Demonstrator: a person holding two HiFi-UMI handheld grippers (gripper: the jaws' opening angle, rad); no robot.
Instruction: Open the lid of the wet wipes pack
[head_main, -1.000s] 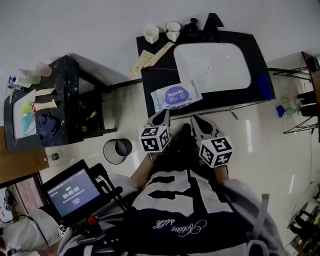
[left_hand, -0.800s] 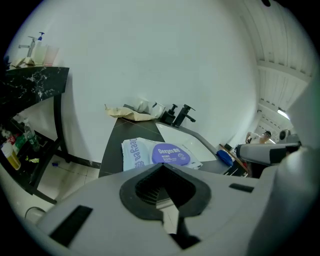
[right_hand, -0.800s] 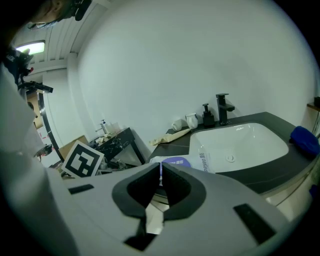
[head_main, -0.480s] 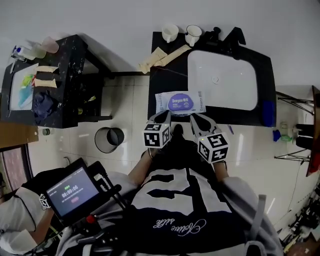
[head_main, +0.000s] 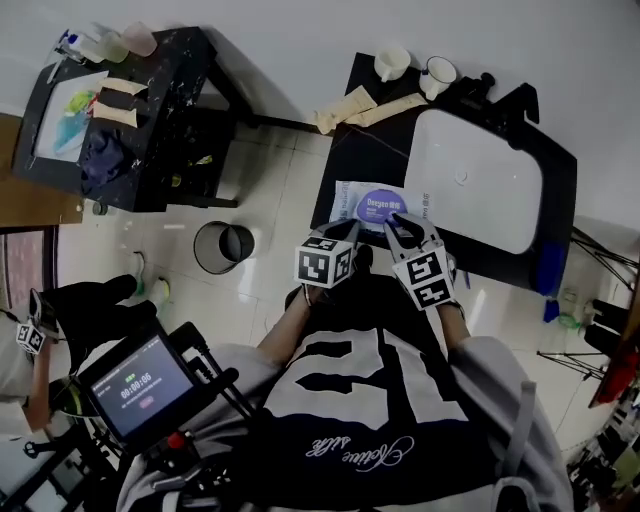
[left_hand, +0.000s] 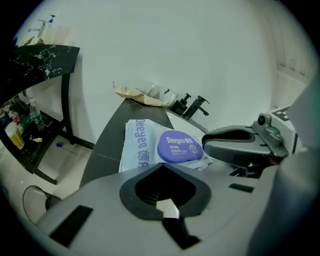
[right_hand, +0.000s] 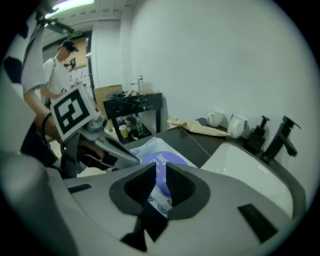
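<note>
Lying lid-up, the wet wipes pack (head_main: 372, 206) sits just beyond both jaws.

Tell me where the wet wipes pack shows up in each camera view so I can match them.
Head view: the wet wipes pack lies at centre, on the dark counter.
Left gripper view: the pack is at centre, purple lid facing up.
Right gripper view: the pack is low and left of centre, partly hidden behind the right gripper.
Shared landmark: the black faucet.
</note>
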